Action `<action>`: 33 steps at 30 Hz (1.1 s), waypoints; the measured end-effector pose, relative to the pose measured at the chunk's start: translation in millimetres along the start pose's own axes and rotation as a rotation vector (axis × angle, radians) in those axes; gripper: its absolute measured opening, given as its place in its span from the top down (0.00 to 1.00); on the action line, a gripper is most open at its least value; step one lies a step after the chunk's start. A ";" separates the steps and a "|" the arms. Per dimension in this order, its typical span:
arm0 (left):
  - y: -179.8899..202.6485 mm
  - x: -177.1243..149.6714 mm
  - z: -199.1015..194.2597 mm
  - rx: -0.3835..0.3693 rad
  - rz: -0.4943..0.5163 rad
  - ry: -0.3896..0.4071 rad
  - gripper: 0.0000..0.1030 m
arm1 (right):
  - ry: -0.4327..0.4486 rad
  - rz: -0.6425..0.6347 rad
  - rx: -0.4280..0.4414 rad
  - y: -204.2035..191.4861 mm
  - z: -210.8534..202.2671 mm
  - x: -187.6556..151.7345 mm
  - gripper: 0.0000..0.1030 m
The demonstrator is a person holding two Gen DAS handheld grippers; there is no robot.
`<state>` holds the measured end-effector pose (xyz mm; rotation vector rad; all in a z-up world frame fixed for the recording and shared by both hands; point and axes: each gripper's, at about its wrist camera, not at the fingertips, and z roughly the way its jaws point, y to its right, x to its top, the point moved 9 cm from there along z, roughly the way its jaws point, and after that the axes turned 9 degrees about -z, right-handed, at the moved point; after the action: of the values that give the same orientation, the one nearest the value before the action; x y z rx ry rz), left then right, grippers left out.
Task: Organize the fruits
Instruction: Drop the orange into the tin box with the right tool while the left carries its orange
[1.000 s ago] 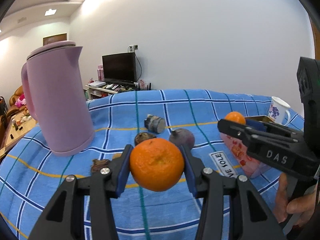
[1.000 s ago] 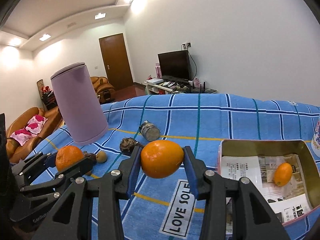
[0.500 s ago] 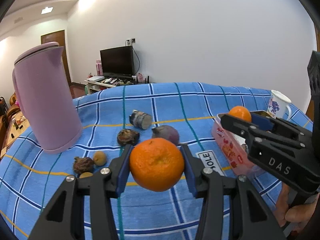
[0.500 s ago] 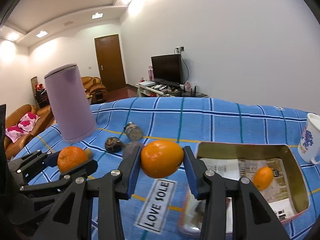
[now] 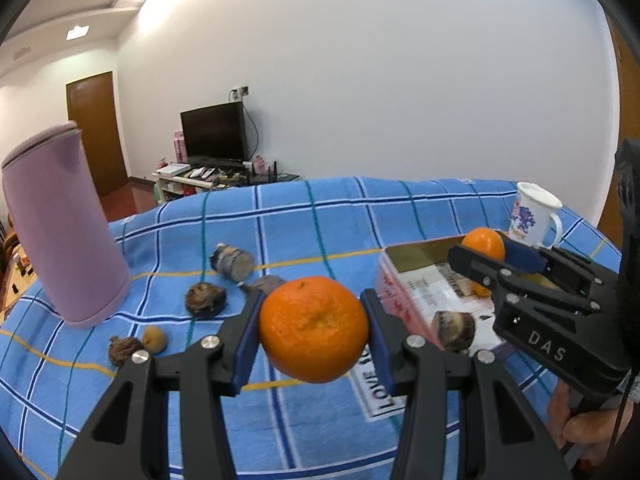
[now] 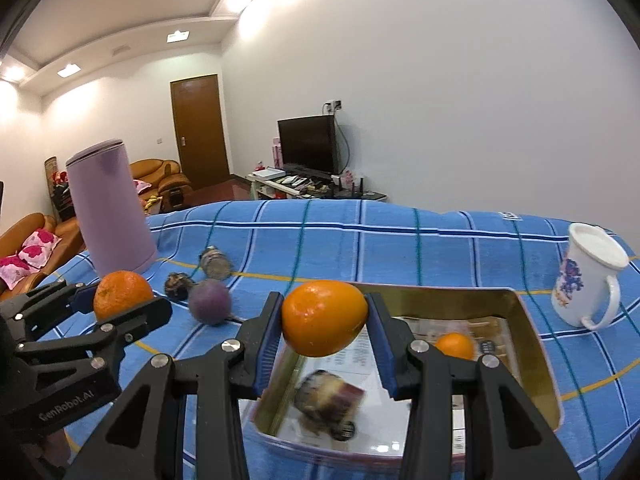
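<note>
My left gripper (image 5: 314,330) is shut on a round orange (image 5: 313,328), held above the blue checked cloth just left of the pink tin box (image 5: 404,304). My right gripper (image 6: 325,318) is shut on a smoother orange (image 6: 324,317), hanging over the near left part of the tin box (image 6: 536,344). Inside the box lie a small orange (image 6: 454,346) and a dark purple-brown fruit (image 6: 326,402) on printed paper. In the left wrist view the right gripper (image 5: 486,246) shows at the right with its orange (image 5: 483,242).
A tall lilac jug (image 5: 60,232) stands at the left. Dark fruits (image 5: 205,300), a small tan fruit (image 5: 154,338), a purple fruit (image 6: 210,301) and a lying jar (image 5: 233,262) are scattered mid-cloth. A white flowered mug (image 6: 588,278) stands right of the box.
Both grippers have carried their oranges to the right, towards the tin box. The right one is now over the box's near left part. Neither grip has changed.
</note>
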<state>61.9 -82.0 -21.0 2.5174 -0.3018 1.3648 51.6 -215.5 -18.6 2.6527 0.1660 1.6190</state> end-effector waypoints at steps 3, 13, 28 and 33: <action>13.5 2.6 1.7 -0.015 0.014 0.004 0.52 | -0.001 0.011 -0.020 14.0 -2.5 -2.1 0.57; 54.4 5.0 12.3 -0.059 0.054 -0.002 0.52 | -0.001 0.064 -0.102 71.7 -14.6 -10.1 0.57; 110.3 4.3 40.1 -0.114 0.100 -0.032 0.52 | -0.020 0.144 -0.205 151.9 -26.4 -21.5 0.58; 128.2 2.0 52.7 -0.120 0.117 -0.052 0.52 | -0.055 0.128 -0.189 149.2 -19.6 -27.2 0.57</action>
<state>65.6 -220.2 -30.5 2.4727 -0.5329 1.2831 33.2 -367.3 -21.7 2.6064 -0.1535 1.5084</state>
